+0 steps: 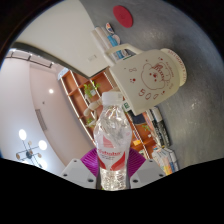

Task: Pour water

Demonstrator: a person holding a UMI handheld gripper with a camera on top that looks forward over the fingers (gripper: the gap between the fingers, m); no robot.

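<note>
My gripper [112, 168] is shut on a clear plastic water bottle [112, 135] with a red and white label; both purple pads [89, 157] press on its sides. The view is tilted hard, so the bottle leans with its neck toward a white paper cup [152, 75] printed with a bear. The cup stands on the grey table [185, 30] just beyond the bottle's mouth. The bottle's mouth sits at the cup's rim; whether water is flowing is hard to tell.
A red round disc [122, 15] lies on the table beyond the cup. Small cartons and packets [112, 42] stand beside the cup. Wooden shelves [82, 92] with goods and a lit ceiling [35, 100] fill the background behind the bottle.
</note>
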